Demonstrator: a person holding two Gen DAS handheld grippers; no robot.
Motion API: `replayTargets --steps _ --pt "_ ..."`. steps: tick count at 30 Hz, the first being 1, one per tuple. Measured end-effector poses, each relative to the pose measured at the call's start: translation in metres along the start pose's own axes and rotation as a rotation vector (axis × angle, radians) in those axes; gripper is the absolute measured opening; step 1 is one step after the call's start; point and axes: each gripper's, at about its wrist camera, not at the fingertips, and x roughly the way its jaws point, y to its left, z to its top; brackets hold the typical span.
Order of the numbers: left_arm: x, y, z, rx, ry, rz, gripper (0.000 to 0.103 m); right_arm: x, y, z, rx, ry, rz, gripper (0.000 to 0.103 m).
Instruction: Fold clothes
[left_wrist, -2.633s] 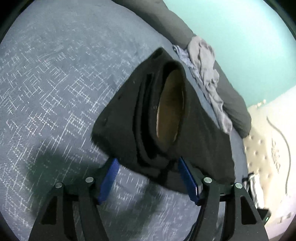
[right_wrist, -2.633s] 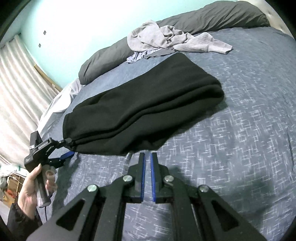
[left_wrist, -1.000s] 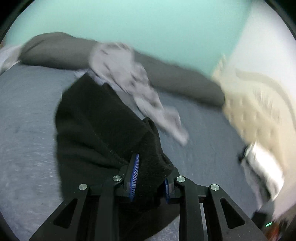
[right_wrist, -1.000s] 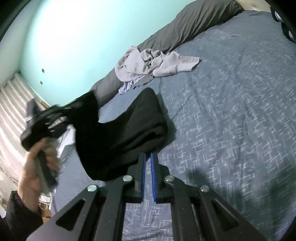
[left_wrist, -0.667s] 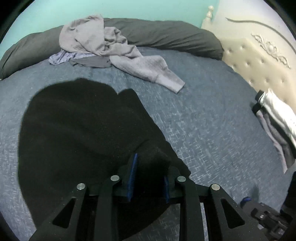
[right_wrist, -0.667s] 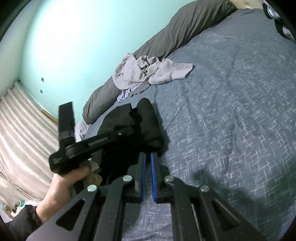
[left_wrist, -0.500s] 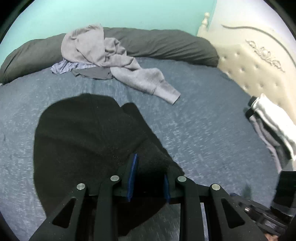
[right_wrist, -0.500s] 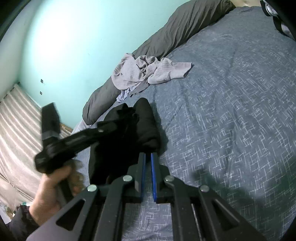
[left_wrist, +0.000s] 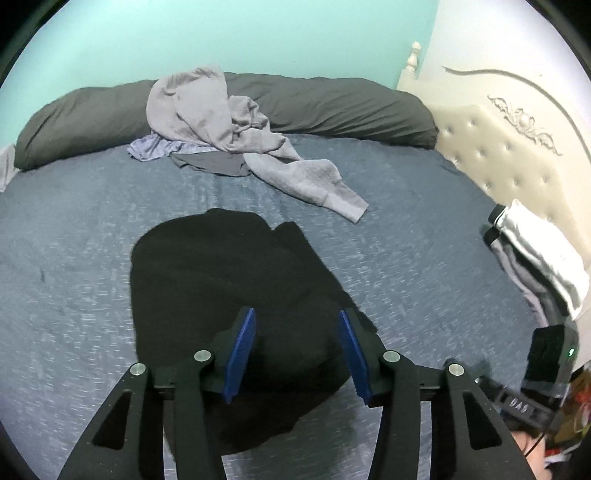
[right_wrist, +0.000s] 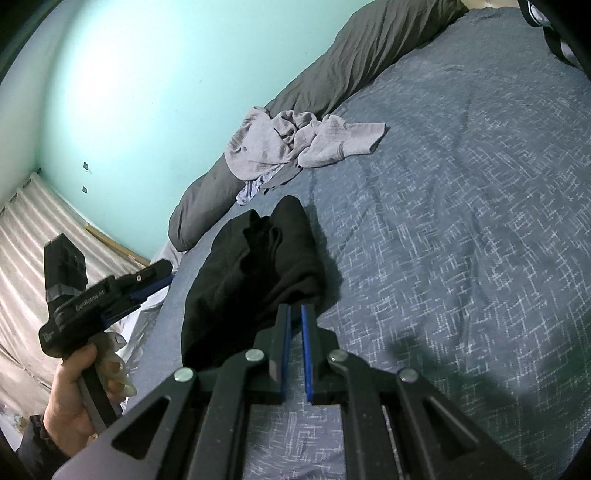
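Release step: left gripper (left_wrist: 298, 350) with blue ribbed pads has jaws opening, thick black fleece garment (left_wrist: 236, 291) lies under and between them but pads no longer press it, so it looks let go. Garment sits doubled over on the blue-grey woven bedspread (left_wrist: 74, 221), toward the near edge of the bed, well apart from the headboard end

Right gripper (right_wrist: 295, 343) has jaws closed almost together with nothing between them, tips just at the near end of the black bundle (right_wrist: 255, 277); contact can't be told

To do it well, judged: let the jaws spread fully before lifting so the pile doesn't snag on the ribbed pads, draw straight back off the fold, not sideways, or the top layer drags. Then probably press or square the edges, the right-wrist view shows the fold lumpy with a ridge and a tuft sticking up on top

Materials: fleece is matte, bulky, springy, likely to puff back open. Bedspread is flat with pale crosshatch flecks, some grip. Crumpled light grey knit clothes (left_wrist: 236, 133) heaped near the far edge against a long dark grey bolster pillow (left_wrist: 332, 107), soft and limp, a ribbed cuff trailing out. Cream tufted headboard (left_wrist: 491, 158) at right, padded and buttoned, with folded grey-and-white clothes (left_wrist: 535, 258) beside it
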Motion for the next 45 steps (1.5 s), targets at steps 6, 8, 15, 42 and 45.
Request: replayTargets --steps 6,8,15,42,45 --pt "0.004 0.034 -0.016 -0.026 0.024 0.085 0.051 0.004 -0.006 0.005 0.03 0.008 0.026 0.018" --pt "0.008 0.048 -0.027 -0.055 0.032 0.09 0.051 0.007 -0.005 0.004 0.029 0.018 0.022 0.035" --pt "0.026 0.078 -0.065 -0.131 0.043 0.041 0.051 0.024 0.014 0.003 -0.025 0.058 0.054 0.049" --pt "0.026 0.095 -0.082 -0.142 0.032 -0.104 0.053 0.164 0.075 0.025 -0.057 0.302 -0.064 0.073" --pt "0.026 0.095 -0.083 -0.139 0.034 -0.1 0.053 0.164 0.076 0.021 -0.057 0.292 -0.053 0.068"
